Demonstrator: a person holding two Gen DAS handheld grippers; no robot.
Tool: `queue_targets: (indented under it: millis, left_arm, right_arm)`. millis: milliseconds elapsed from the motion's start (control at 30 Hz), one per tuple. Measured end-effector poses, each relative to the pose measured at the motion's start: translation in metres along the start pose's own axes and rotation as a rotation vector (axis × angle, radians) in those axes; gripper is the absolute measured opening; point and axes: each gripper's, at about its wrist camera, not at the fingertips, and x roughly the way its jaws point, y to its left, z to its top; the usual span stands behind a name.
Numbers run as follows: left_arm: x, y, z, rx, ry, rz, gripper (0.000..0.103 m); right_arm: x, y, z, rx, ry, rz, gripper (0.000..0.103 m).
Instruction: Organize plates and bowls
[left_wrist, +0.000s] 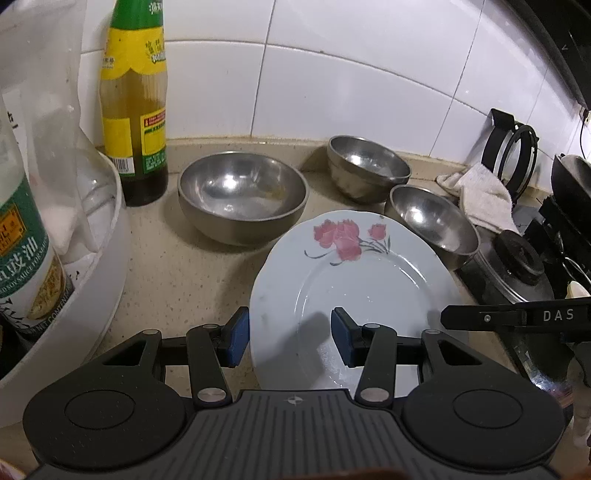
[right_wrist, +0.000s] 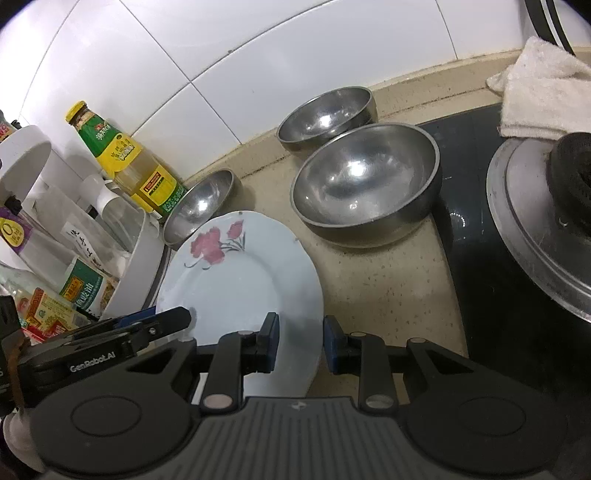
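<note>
White wall tiles (left_wrist: 332, 85) back a speckled beige countertop (left_wrist: 184, 273), and that is where I am working with both tools. From my left wrist camera, the flowered plate (left_wrist: 354, 291) fills the lower middle of the frame, tilted, its near rim running between the blue pads of my left gripper (left_wrist: 291, 338). One pad sits outside the plate's left edge, the other over its face; I cannot tell whether they truly pinch the rim. At the right edge of that frame a black finger of my right gripper (left_wrist: 517, 315) reaches in towards the plate's right side.

Three steel bowls stand behind the plate: a large bowl (left_wrist: 242, 197) at centre left, a small bowl (left_wrist: 369, 168) further back near the wall, and a third bowl (left_wrist: 434, 221) just beside the plate's upper right rim. A green-capped sauce bottle (left_wrist: 135, 110) stands at the upper left, next to a white rack (left_wrist: 92, 280) of condiments. A white cloth (left_wrist: 476, 194) lies at the right.

From my right wrist camera, the right gripper (right_wrist: 301, 341) straddles the plate's (right_wrist: 240, 280) lower right rim with a narrow gap, one pad over the face and one outside; contact is not clear. A pot lid (right_wrist: 532, 236) sits at the right on a dark stovetop (right_wrist: 480, 258).
</note>
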Motion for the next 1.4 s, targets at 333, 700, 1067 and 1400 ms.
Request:
queue_targets:
  millis: [333, 700, 1067, 1400]
  left_arm:
    - [-0.009, -0.003, 0.006, 0.009, -0.018, -0.010, 0.054]
    - [-0.023, -0.005, 0.006, 0.010, -0.034, -0.011, 0.054]
    - [-0.051, -0.012, -0.002, 0.003, -0.062, -0.013, 0.056]
    - [-0.073, -0.023, -0.033, -0.005, -0.033, -0.019, 0.057]
  right_arm:
    - [-0.012, 0.003, 0.006, -0.004, -0.041, 0.017, 0.026]
    - [-0.023, 0.007, 0.008, -0.007, -0.033, 0.031, 0.026]
    - [-0.046, 0.019, 0.000, -0.033, -0.036, 0.055, 0.026]
    - [-0.073, 0.024, -0.025, -0.046, -0.017, 0.071, 0.026]
